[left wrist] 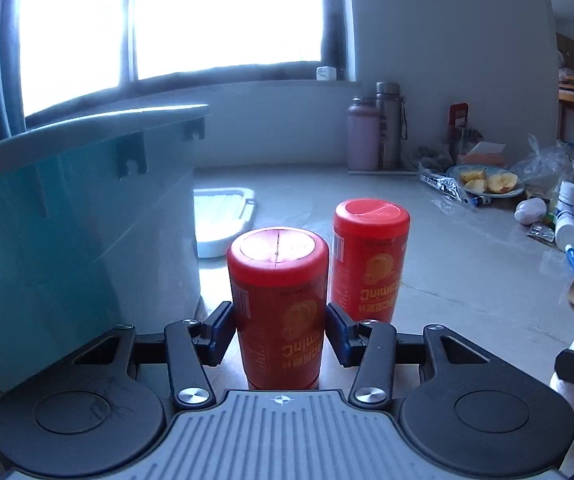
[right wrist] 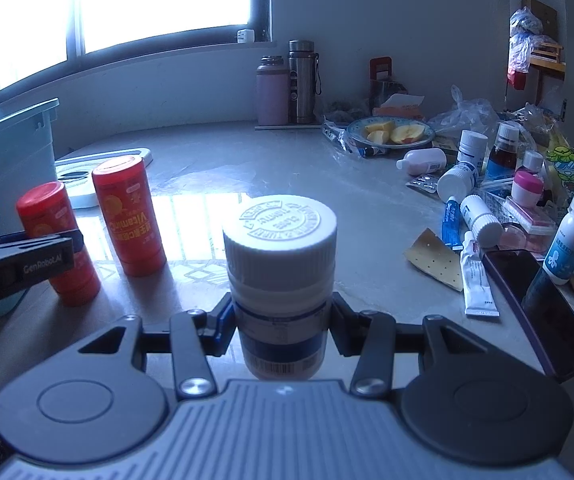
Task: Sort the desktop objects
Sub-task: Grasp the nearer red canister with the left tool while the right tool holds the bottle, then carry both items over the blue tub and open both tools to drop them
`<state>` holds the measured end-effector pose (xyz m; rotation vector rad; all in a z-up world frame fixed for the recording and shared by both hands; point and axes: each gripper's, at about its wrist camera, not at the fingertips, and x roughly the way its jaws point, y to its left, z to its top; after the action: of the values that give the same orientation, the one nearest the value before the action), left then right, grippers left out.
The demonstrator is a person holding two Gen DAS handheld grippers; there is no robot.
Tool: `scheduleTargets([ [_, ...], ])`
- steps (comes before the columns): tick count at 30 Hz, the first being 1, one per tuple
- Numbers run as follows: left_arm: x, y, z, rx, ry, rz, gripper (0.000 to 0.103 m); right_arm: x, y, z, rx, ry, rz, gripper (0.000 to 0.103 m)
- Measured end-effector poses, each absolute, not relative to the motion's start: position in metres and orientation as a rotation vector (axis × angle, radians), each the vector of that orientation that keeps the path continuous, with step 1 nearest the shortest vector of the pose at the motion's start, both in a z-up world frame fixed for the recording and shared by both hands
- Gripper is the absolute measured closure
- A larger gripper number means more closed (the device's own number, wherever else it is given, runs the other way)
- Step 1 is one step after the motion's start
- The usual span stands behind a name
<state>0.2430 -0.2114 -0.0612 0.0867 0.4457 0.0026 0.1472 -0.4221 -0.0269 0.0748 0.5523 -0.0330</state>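
My left gripper [left wrist: 281, 326] is shut on a red vitamin tube [left wrist: 279, 304] that stands upright on the grey table. A second red tube [left wrist: 369, 256] stands just behind it to the right. Both tubes also show in the right wrist view, the held one [right wrist: 57, 240] at far left with the left gripper's fingers [right wrist: 23, 258] around it, the other one [right wrist: 129, 216] beside it. My right gripper [right wrist: 283, 320] is shut on a white-capped pill bottle [right wrist: 281, 276], held upright.
A teal storage bin [left wrist: 71, 232] stands close at the left, a white lid [left wrist: 223, 216] flat behind it. Several medicine bottles, tubes and a phone [right wrist: 543, 300] clutter the right side. A plate of apple slices [right wrist: 391, 132] and two flasks [right wrist: 287, 88] stand at the back.
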Motion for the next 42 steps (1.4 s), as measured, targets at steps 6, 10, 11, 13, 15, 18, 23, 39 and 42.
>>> scheduleTargets([
  [6,0.234,-0.207,-0.058,0.08,0.461,-0.003,0.053,0.144,-0.419,-0.025,0.072,0.536,-0.024,0.055],
  [10,0.223,-0.197,-0.05,0.071,0.453,-0.011,0.053,0.141,-0.416,-0.023,0.076,0.524,-0.02,0.055],
  [11,0.22,-0.196,-0.047,0.074,0.444,-0.016,0.053,0.138,-0.415,-0.022,0.079,0.522,-0.021,0.055],
  [13,0.213,-0.193,-0.042,0.08,0.432,-0.024,0.053,0.134,-0.412,-0.021,0.079,0.514,-0.019,0.055],
  [15,0.205,-0.189,-0.038,0.079,0.427,-0.027,0.053,0.129,-0.408,-0.019,0.075,0.506,-0.015,0.055],
  [18,0.191,-0.182,-0.031,0.076,0.418,-0.032,0.053,0.119,-0.402,-0.014,0.07,0.49,-0.011,0.055],
  [23,0.162,-0.168,-0.019,0.069,0.393,-0.044,0.053,0.1,-0.39,-0.004,0.067,0.462,-0.013,0.055],
  [39,0.065,-0.095,0.018,0.054,0.342,-0.05,0.053,0.039,-0.322,0.032,0.078,0.386,0.035,0.055],
  [42,0.05,-0.076,0.025,0.05,0.335,-0.04,0.053,0.032,-0.307,0.039,0.072,0.376,0.053,0.055],
])
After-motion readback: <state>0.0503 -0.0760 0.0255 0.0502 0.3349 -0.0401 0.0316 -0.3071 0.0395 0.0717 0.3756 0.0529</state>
